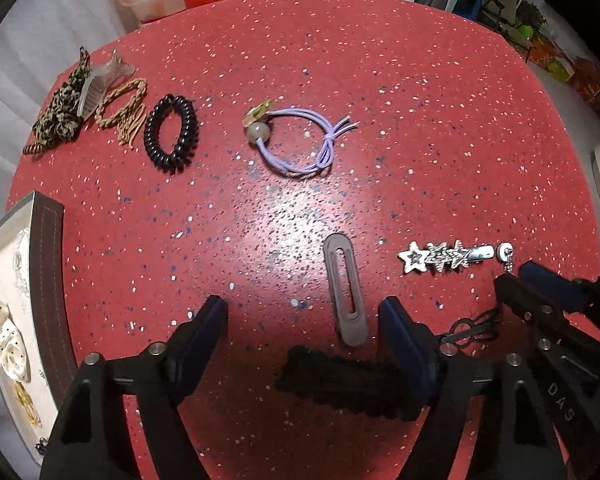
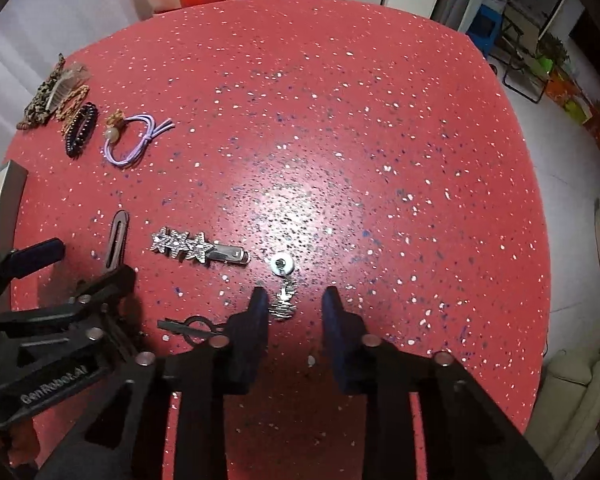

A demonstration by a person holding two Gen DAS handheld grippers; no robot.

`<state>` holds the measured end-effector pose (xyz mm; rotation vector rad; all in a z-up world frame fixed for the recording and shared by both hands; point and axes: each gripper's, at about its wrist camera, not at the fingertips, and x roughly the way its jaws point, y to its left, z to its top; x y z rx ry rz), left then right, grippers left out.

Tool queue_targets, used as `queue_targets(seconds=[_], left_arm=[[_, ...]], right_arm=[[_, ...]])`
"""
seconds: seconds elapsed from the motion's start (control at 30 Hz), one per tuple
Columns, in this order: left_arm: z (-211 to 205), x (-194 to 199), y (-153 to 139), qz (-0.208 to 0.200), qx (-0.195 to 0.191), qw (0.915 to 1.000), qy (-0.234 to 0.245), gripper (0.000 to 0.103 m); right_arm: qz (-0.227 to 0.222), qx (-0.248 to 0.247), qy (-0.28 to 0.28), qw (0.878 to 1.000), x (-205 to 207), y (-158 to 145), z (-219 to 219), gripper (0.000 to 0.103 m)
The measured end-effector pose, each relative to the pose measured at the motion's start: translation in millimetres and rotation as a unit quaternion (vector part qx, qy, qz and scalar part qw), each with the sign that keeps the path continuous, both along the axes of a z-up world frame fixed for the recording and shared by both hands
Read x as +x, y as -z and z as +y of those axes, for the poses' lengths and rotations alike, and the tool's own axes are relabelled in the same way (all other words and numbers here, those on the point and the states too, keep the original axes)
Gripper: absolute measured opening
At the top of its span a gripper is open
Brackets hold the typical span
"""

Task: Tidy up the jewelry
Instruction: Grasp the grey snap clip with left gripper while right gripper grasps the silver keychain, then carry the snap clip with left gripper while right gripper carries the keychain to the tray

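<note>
- Right tool (image 2: 294, 312) points down at the desk (image 2: 340, 120), jaws narrowed but not pinching; dangly silver earring (image 2: 284, 288) lies between the fingertips, long axis running near-to-far.
- Left tool (image 1: 304, 320), jaws wide, straddles the black comb clip (image 1: 340, 384); grey clip (image 1: 346, 288) just beyond.
- Jewelry tray (image 1: 46, 264) sits far left, closer to the left tool.

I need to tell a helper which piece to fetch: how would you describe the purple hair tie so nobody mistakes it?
On the red speckled table, look along the far left row of hair ties. Right of the black coil tie lies the lilac elastic loop, alone on bare tabletop. Only it is purple, with a pale round bead and knotted loose ends.
</note>
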<state>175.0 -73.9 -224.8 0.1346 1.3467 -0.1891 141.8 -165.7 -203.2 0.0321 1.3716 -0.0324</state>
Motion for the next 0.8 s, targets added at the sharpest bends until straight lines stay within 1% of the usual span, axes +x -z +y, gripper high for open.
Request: queue_targets(seconds=[0.03,0.07,0.1,0.13,0.17,0.2,0.23,0.27,0.3,0.4,0.57,0.63,0.8], left_arm=[[-1.5,0.3,-0.7,-0.001,-0.001,1.0,0.002,0.072],[-4.1,0.1,-1.6,-0.003,-0.001,1.0,0.006,0.066],[-7.0,0.1,-2.5,-0.004,-0.001,0.9999,0.011,0.06],[-10.1,0.4,-3.6,-0.005,-0.001,0.9999,0.015,0.056],[-13.0,1.0,-4.0,-0.005,-0.002,0.9998,0.018,0.048],[-16.4,1.9,-4.8,-0.005,-0.003,0.9998,0.02,0.037],[-18.0,2.5,-5.5,-0.005,-0.002,0.9998,0.021,0.033],[-19.7,3.6,-5.6,-0.004,-0.004,0.9998,0.021,0.021],[-20.5,5.3,-6.2,-0.003,-0.004,0.9998,0.021,0.016],[-16.2,11.5,-13.1,0.006,-0.024,0.9996,0.012,0.016],[2.9,2.7,-31.6,0.001,-0.052,0.9986,0.002,0.016],[7.5,0.4,-38.5,-0.001,-0.057,0.9984,0.001,0.016],[25.7,-15.0,-55.8,-0.007,-0.064,0.9979,-0.003,0.016]], right_arm=[[-0.001,-0.002,-0.004,1.0,0.5,0.0,3.3,0.017],[-0.001,-0.003,-0.005,1.0,-0.2,-1.1,4.1,0.013],[0.0,-0.004,-0.005,1.0,-2.8,-2.1,2.6,0.013],[0.0,0.0,-0.004,1.0,-2.2,-1.8,3.6,0.012],[0.001,0.004,-0.002,1.0,-1.6,-2.2,4.5,0.012],[0.002,0.008,0.0,1.0,-1.7,-2.6,3.5,0.012],[0.004,0.017,0.003,1.0,-1.8,-2.7,2.6,0.012],[0.005,0.023,0.005,1.0,-0.8,-1.9,-14.8,0.012],[0.006,0.03,0.009,0.999,-1.5,-2.6,-17.0,0.012],[0.007,0.044,0.018,0.999,-1.9,-6.2,-24.4,0.012],[0.004,0.063,0.03,0.998,-5.7,-15.3,-38.1,0.012],[0.006,0.078,0.039,0.996,-9.6,-19.9,-45.7,0.012],[0.007,0.092,0.05,0.994,-23.1,-36.0,-55.2,0.012]])
